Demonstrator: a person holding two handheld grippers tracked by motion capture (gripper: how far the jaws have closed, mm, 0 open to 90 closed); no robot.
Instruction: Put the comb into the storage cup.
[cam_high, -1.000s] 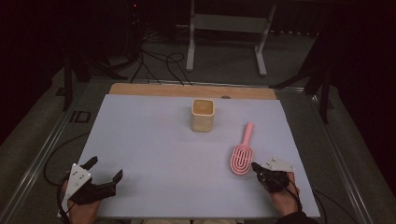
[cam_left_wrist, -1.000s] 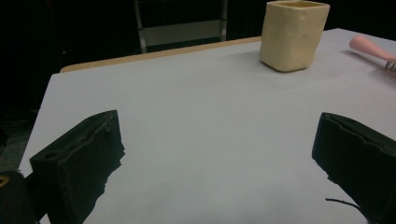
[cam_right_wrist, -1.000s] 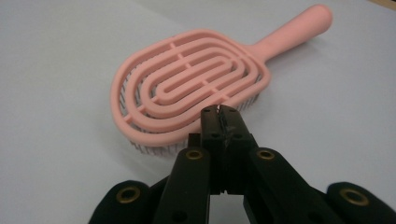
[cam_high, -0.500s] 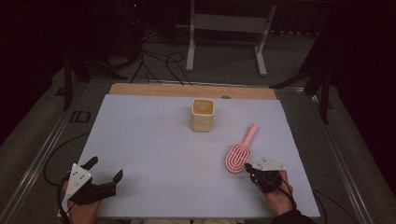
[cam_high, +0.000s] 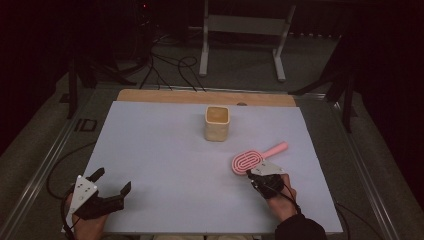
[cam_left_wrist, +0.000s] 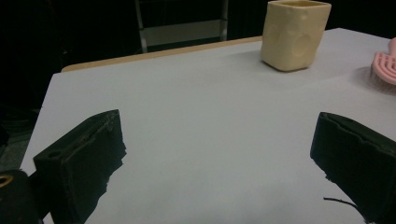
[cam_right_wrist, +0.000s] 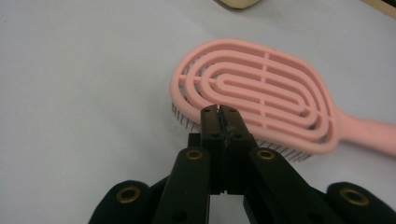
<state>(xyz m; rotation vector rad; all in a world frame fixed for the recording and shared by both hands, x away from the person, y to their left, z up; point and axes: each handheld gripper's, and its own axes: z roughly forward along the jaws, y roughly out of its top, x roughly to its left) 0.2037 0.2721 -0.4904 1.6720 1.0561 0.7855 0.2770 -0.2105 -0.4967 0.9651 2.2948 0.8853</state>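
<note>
A pink hairbrush (cam_high: 255, 159) lies bristles down on the white table sheet (cam_high: 160, 165), right of centre, with its handle pointing right and slightly away. My right gripper (cam_high: 250, 173) is shut with nothing between its jaws, and its closed tips (cam_right_wrist: 219, 112) touch the near edge of the brush head (cam_right_wrist: 261, 98). A cream square cup (cam_high: 217, 123) stands upright farther back at mid-table. My left gripper (cam_high: 114, 179) rests open at the near left corner. From the left gripper (cam_left_wrist: 219, 123) I see the cup (cam_left_wrist: 294, 35) far ahead and the brush (cam_left_wrist: 385, 67) at the right edge.
A wooden strip (cam_high: 200, 97) runs along the far edge of the table. Behind it on the dark floor are a metal stand (cam_high: 240, 30) and loose cables (cam_high: 170, 65). A metal rail (cam_high: 40, 170) flanks the table's left side.
My right gripper has moved left along the table's near side. The brush has swung from lying nearly lengthwise away from me to lying crosswise, its head shifted left. The left gripper has stayed put.
</note>
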